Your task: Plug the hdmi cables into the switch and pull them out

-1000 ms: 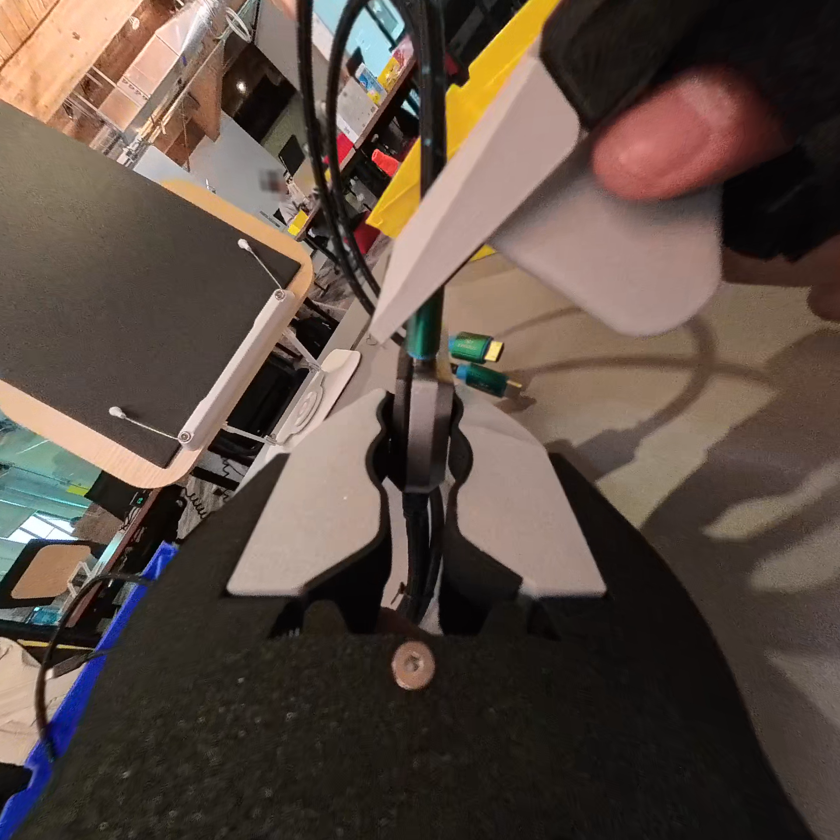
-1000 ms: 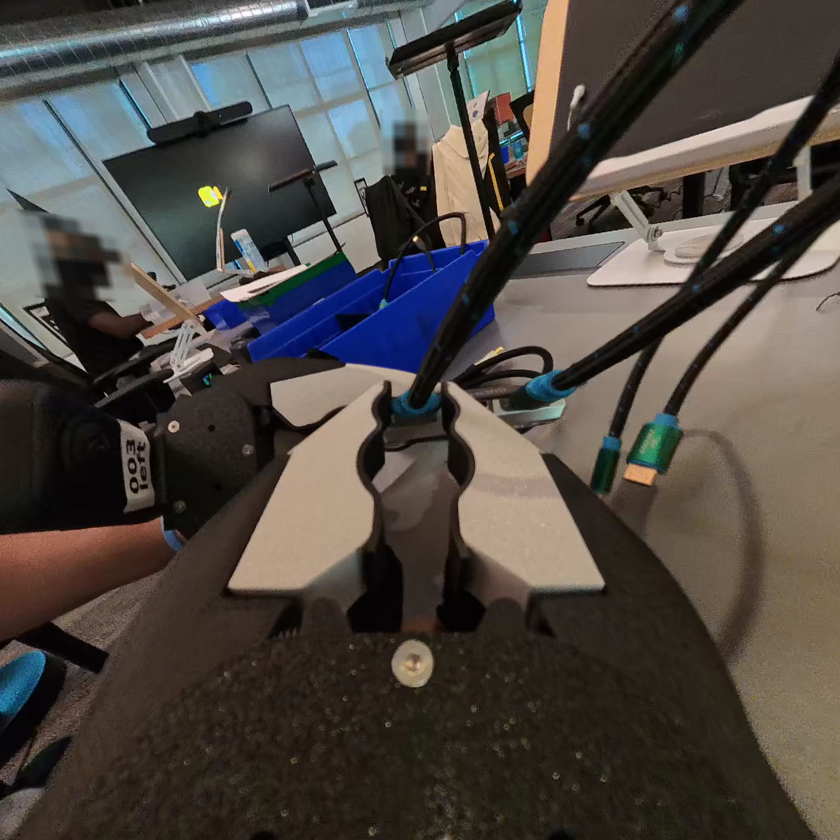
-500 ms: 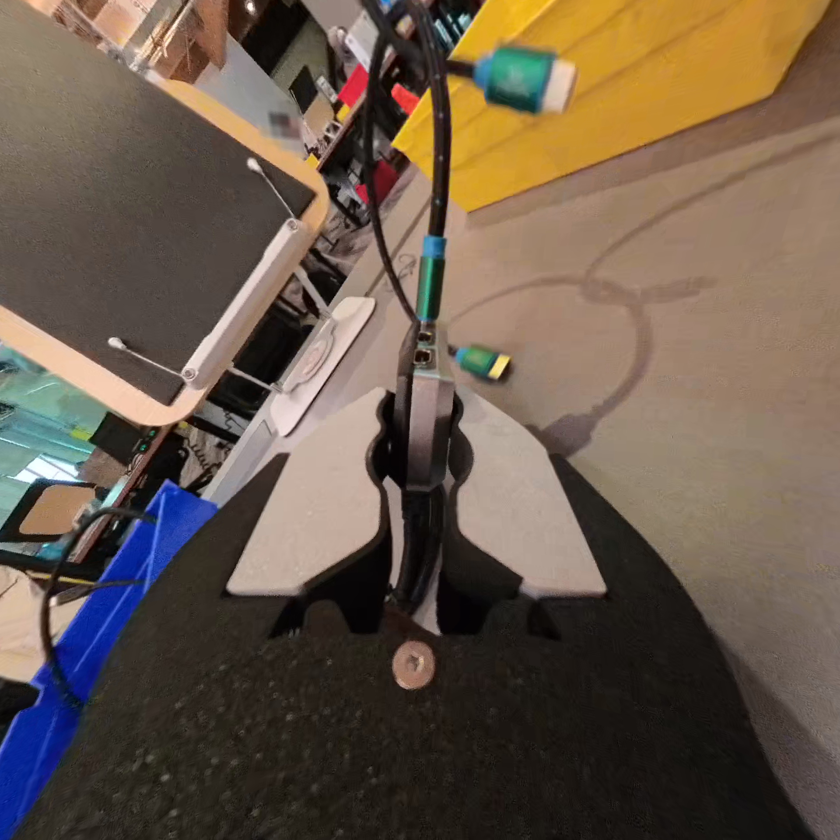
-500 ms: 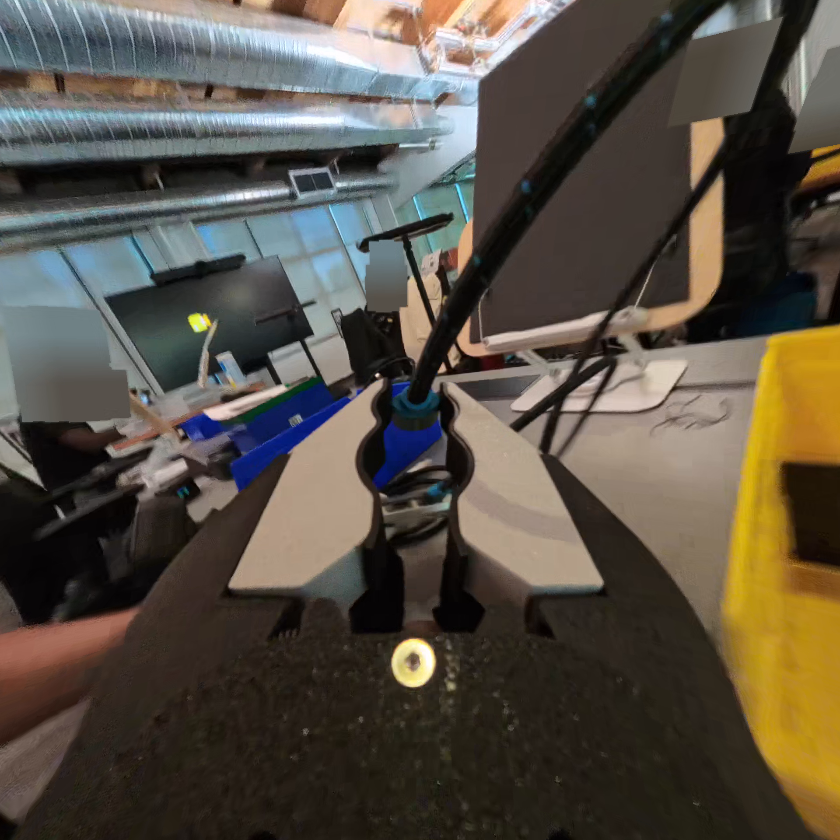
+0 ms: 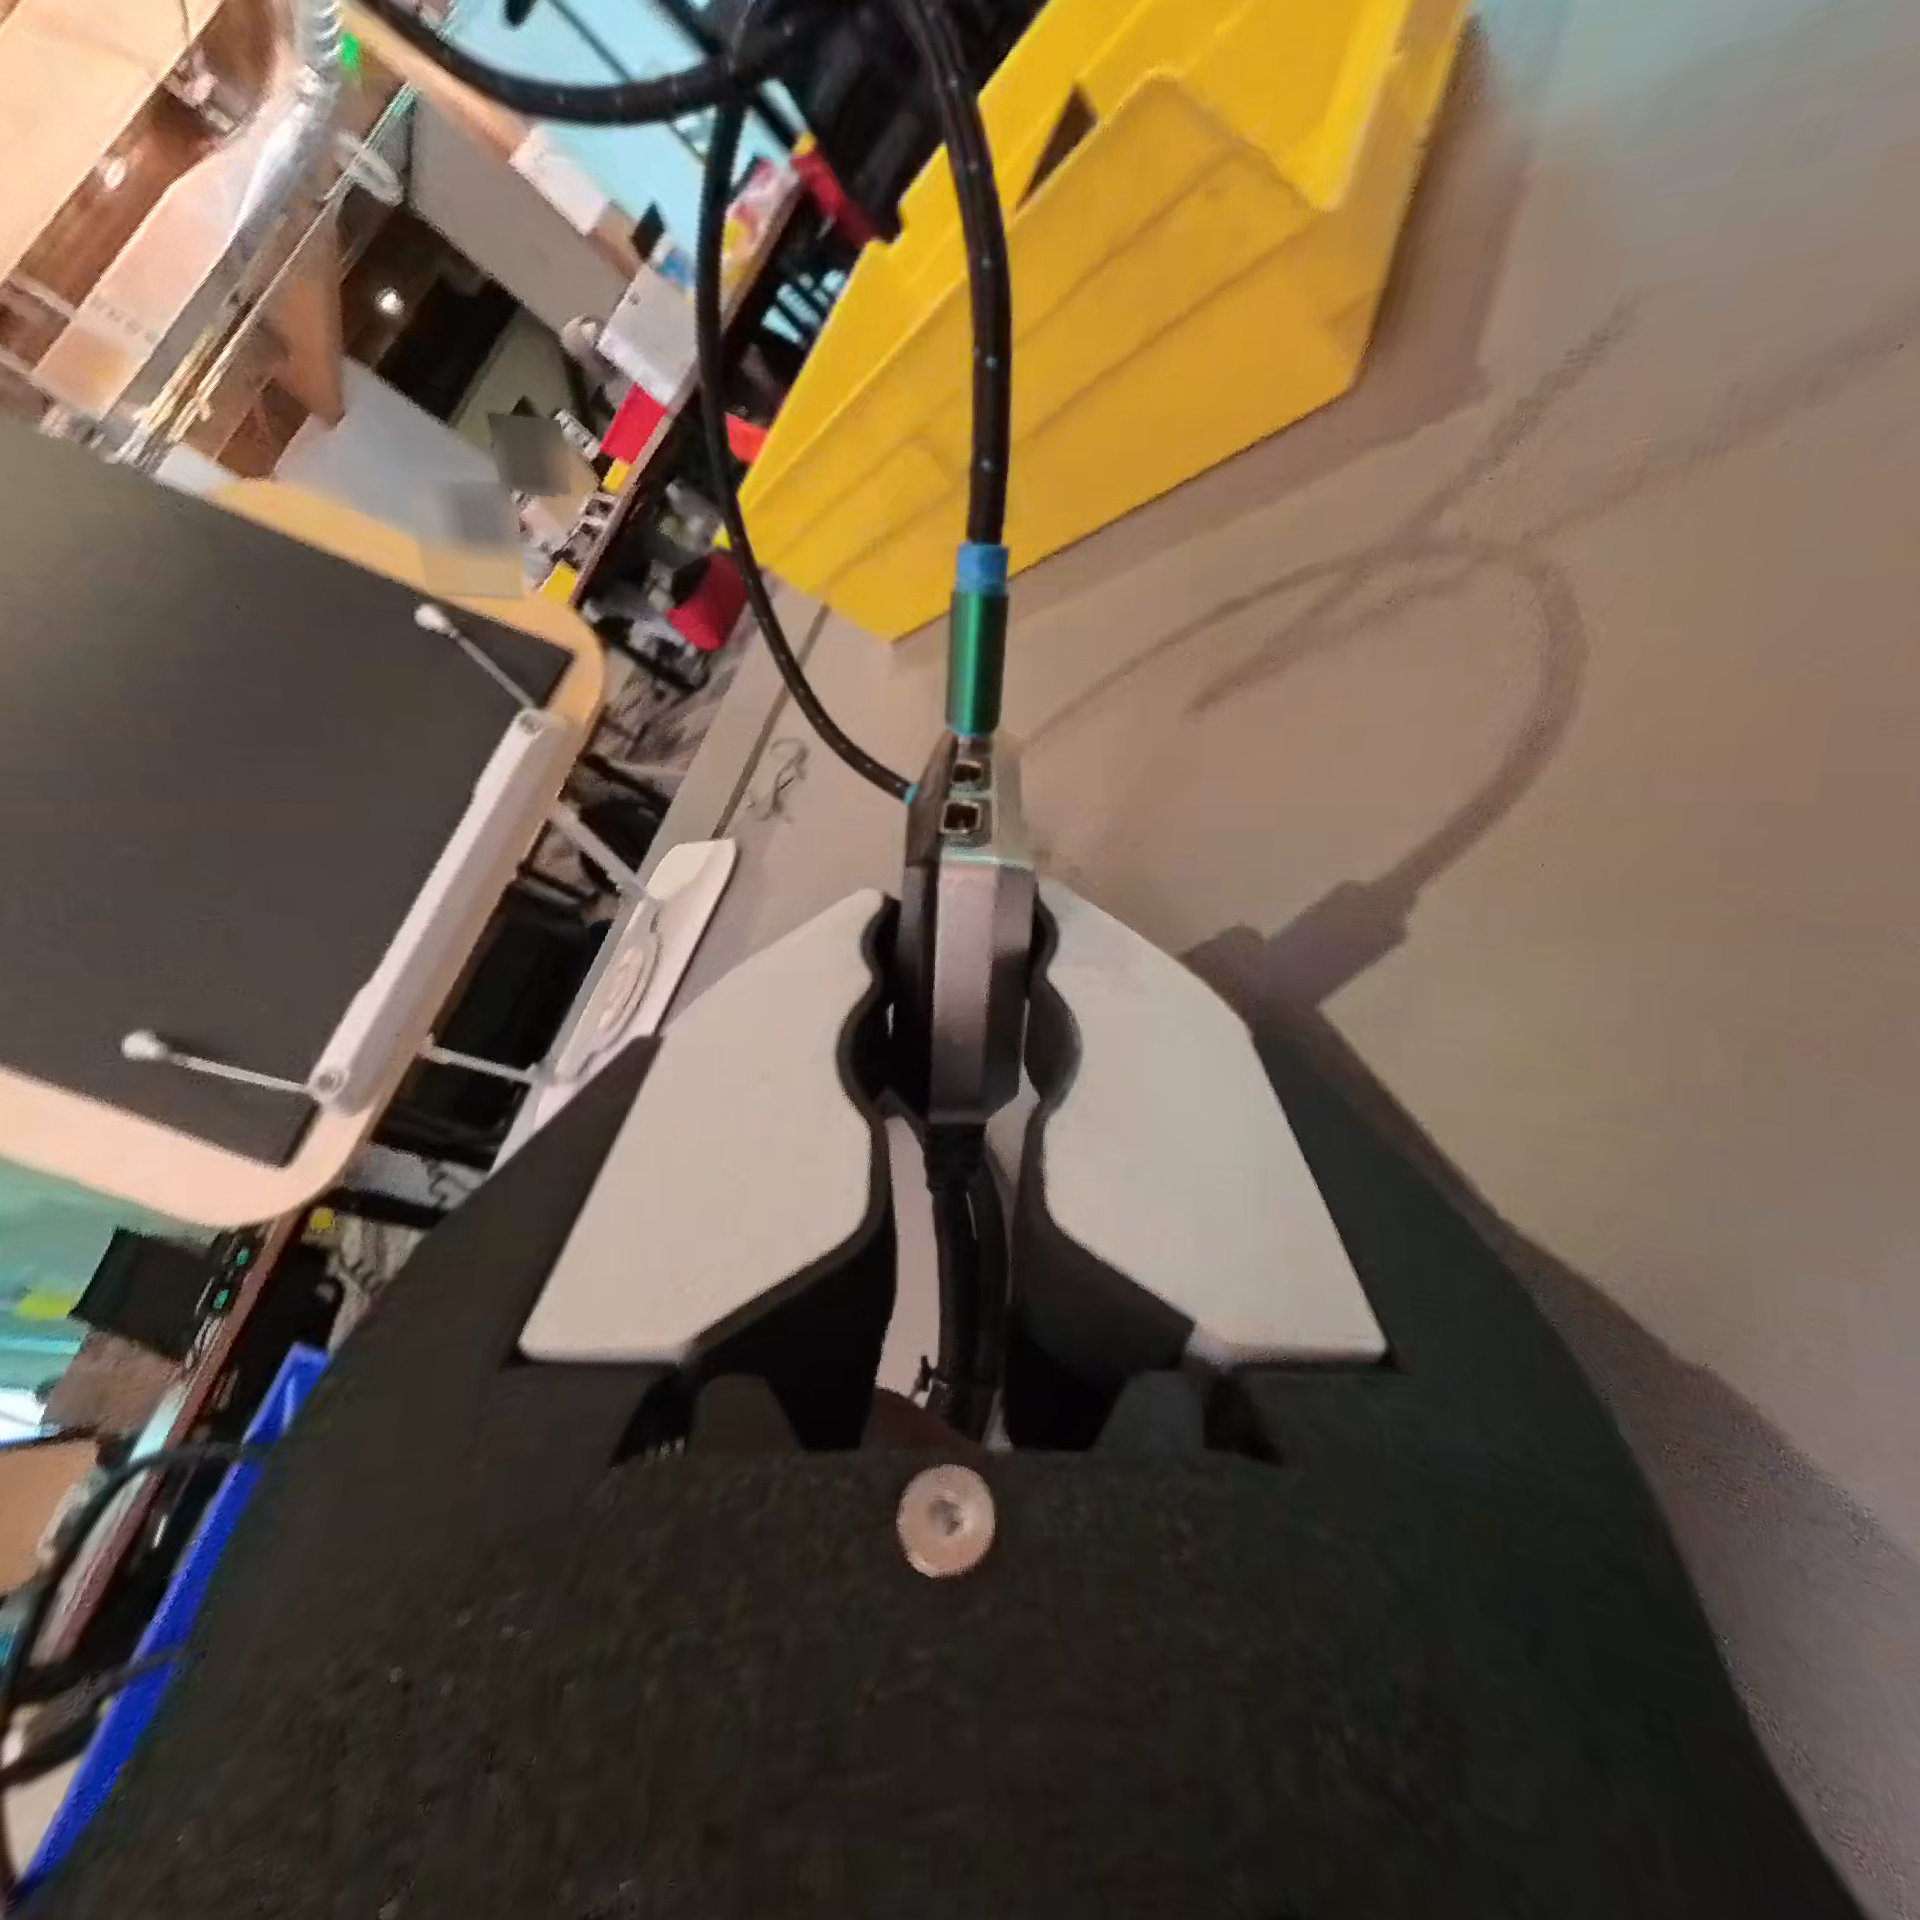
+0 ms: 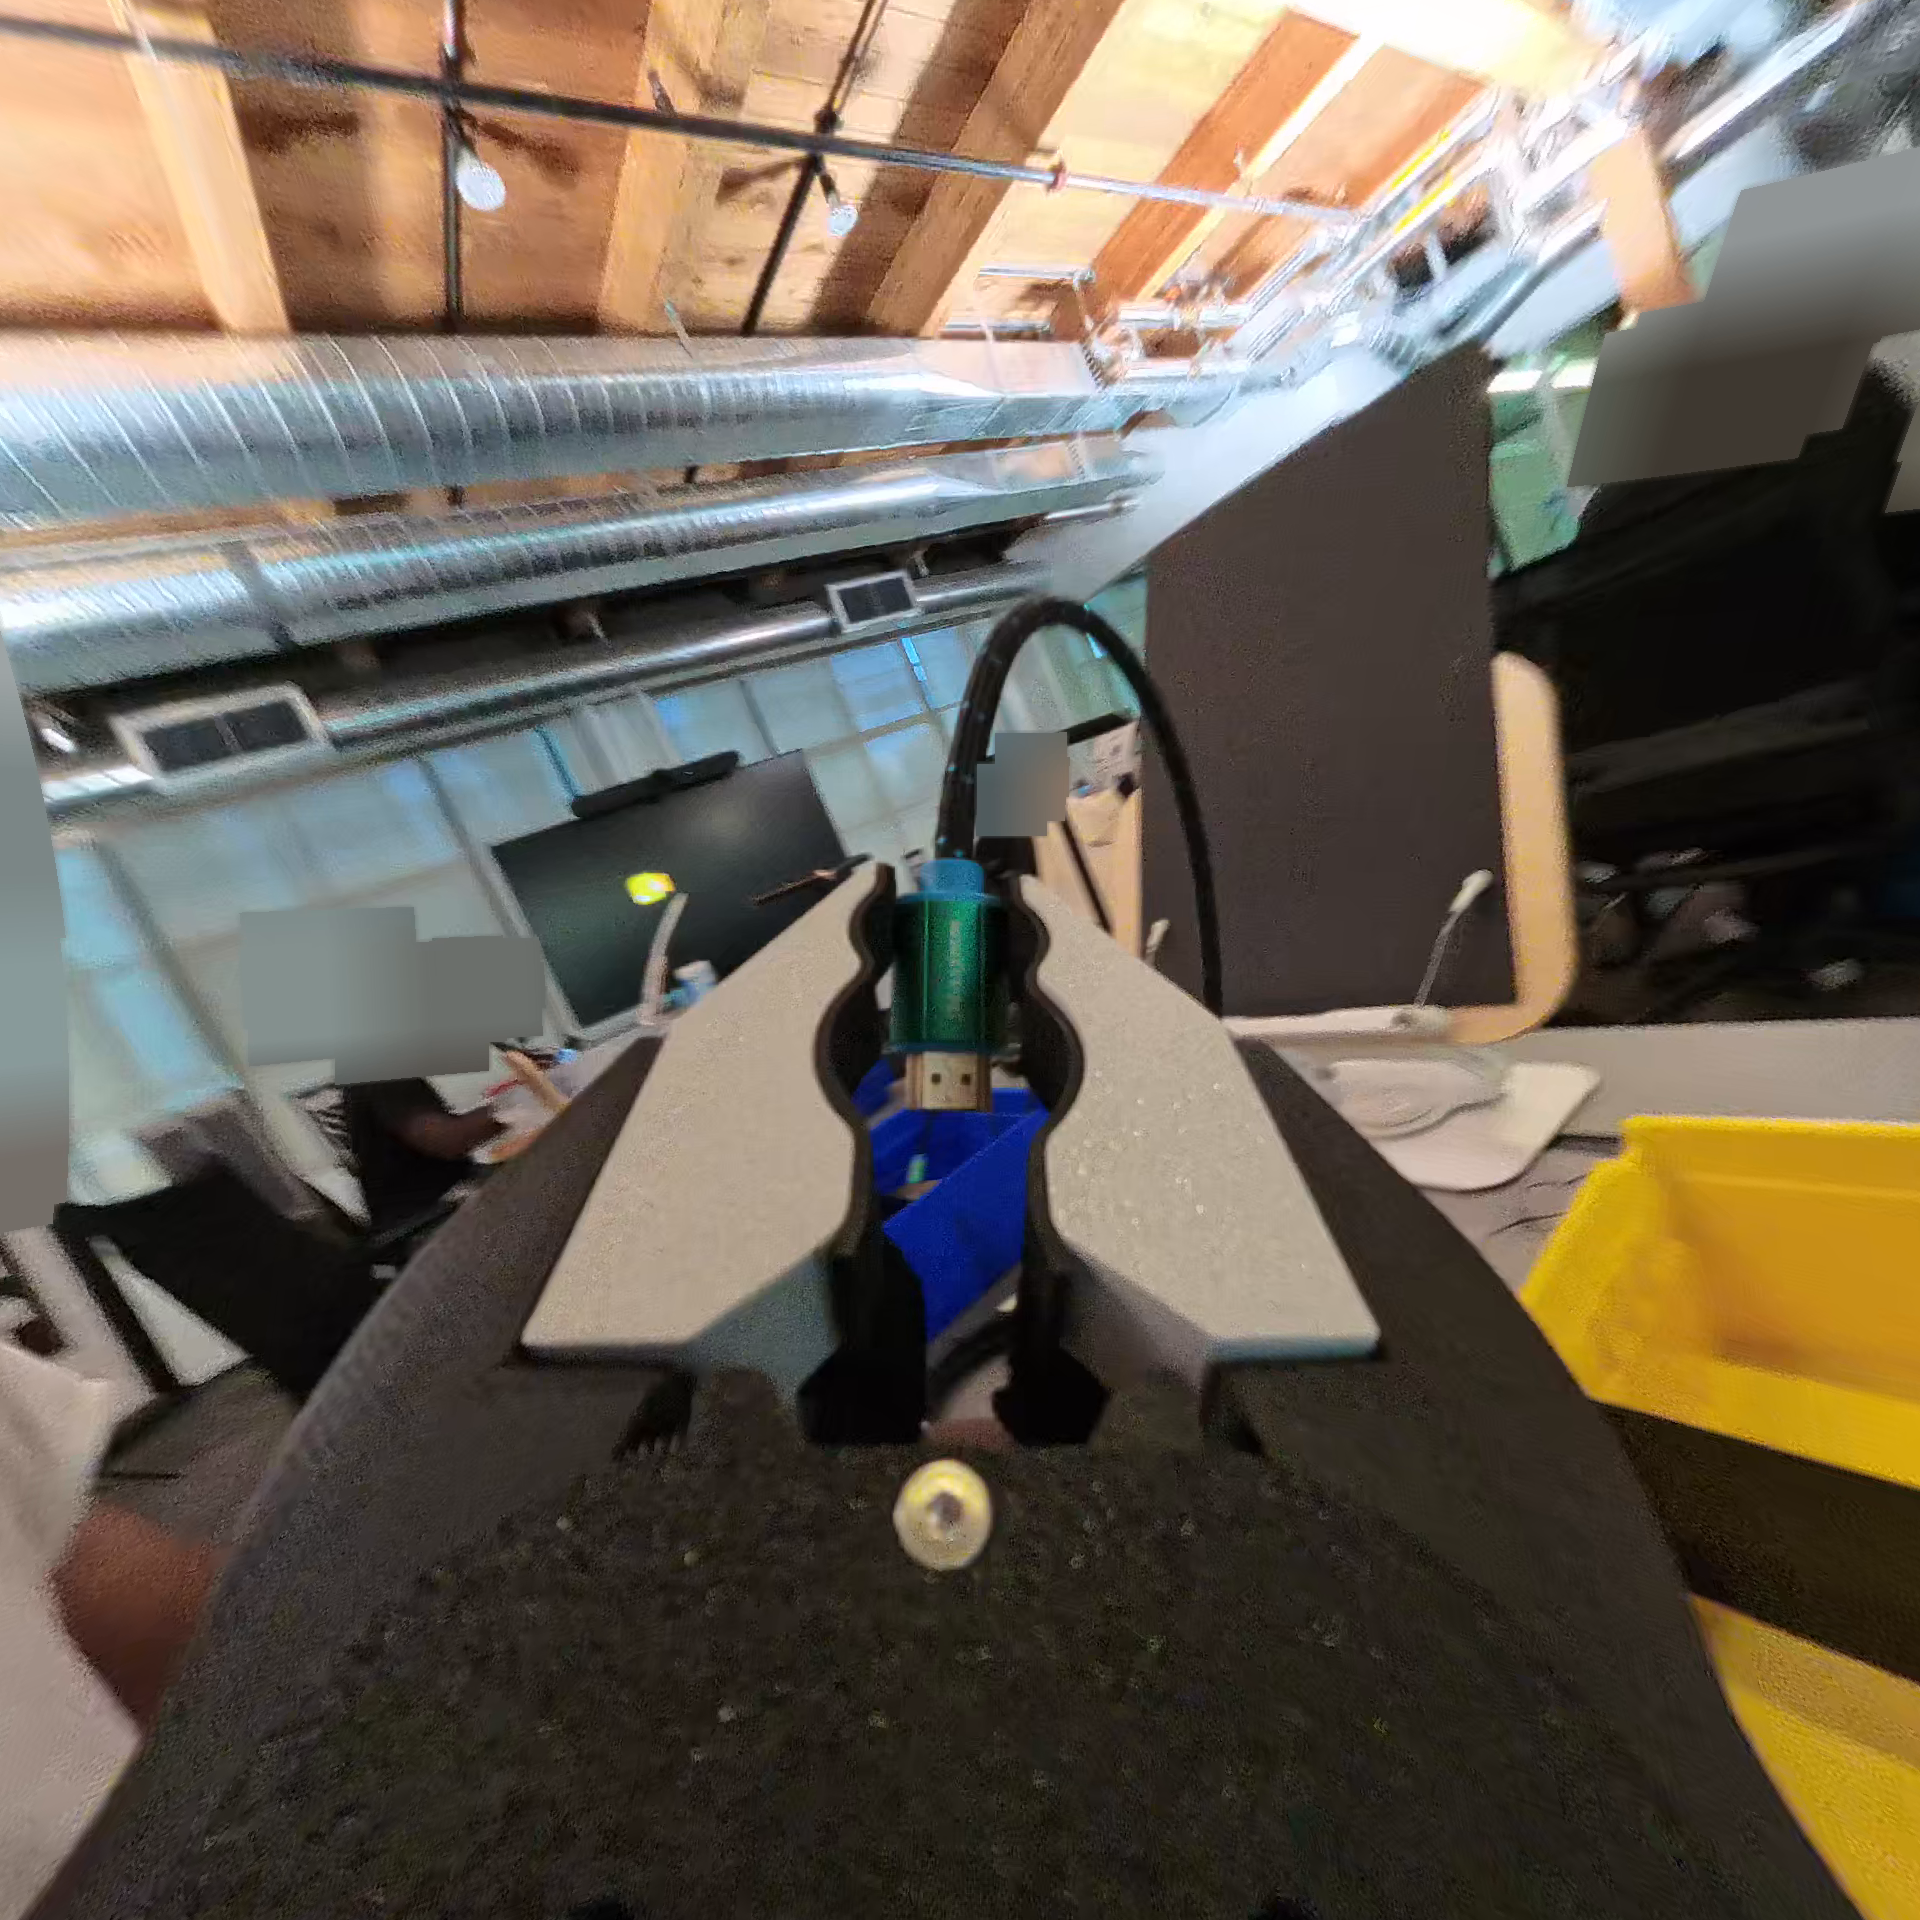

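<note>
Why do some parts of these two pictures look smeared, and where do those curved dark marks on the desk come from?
Left wrist view: the yellow bin and background are motion-blurred, the switch sharper; the curved marks are cable shadows on the desk. Right wrist view: ceiling and room smear, while the green plug stays fairly crisp.

Switch (image 5: pixel 966 997) sits between the fingers of the left gripper (image 5: pixel 961 935), above the counter (image 5: pixel 1558 935). One plug (image 5: pixel 975 655) stands in its far end, cable (image 5: pixel 982 312) rising from it. Bin (image 5: pixel 1091 312) on the counter beyond, to the right. Board on a stand (image 5: pixel 208 779) off left. A second plug (image 6: pixel 943 977) between the right gripper (image 6: pixel 951 925) fingers, contact end toward the camera, its cable (image 6: pixel 1091 665) arching over behind.
</note>
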`<state>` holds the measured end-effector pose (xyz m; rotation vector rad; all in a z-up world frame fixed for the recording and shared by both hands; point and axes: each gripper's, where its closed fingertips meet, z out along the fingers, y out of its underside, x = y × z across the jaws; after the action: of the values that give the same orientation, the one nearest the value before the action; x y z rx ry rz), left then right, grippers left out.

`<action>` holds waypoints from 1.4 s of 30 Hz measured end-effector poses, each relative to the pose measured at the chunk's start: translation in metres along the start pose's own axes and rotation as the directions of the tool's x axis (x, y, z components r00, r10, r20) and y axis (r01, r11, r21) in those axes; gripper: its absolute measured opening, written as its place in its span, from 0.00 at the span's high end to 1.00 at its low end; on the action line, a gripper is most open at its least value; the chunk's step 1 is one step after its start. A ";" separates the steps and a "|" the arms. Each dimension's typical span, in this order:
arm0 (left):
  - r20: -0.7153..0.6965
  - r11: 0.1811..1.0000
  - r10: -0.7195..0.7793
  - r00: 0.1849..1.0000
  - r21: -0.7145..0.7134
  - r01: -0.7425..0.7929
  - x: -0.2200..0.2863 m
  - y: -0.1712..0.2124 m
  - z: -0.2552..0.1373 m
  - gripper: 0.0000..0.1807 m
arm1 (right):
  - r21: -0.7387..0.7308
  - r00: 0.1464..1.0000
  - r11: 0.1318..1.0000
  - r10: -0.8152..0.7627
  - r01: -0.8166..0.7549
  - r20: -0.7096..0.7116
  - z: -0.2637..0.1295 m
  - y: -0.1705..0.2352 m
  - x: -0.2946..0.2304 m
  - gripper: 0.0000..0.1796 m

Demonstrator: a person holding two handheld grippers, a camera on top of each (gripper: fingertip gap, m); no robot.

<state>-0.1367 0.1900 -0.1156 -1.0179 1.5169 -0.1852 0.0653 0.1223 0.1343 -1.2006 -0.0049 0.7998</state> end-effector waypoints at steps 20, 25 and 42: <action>-0.016 0.992 -0.120 0.993 0.038 0.120 -0.007 -0.007 0.000 0.88 | -0.164 0.982 0.973 -0.177 0.165 -0.061 0.016 -0.028 0.035 0.89; -0.006 0.966 -0.252 0.968 0.057 0.252 -0.024 -0.005 -0.002 0.88 | -0.594 0.838 0.717 -0.531 0.365 -0.127 -0.037 0.038 0.099 0.89; -0.038 0.967 -0.253 0.967 0.019 0.254 -0.018 -0.002 0.002 0.88 | -0.827 0.956 0.529 -0.091 -0.191 -0.279 -0.076 0.190 0.133 0.68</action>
<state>-0.1369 0.2020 -0.1017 -1.1937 1.4086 -0.4027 0.0895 0.1573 -0.1055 -2.2850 -0.1381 0.6572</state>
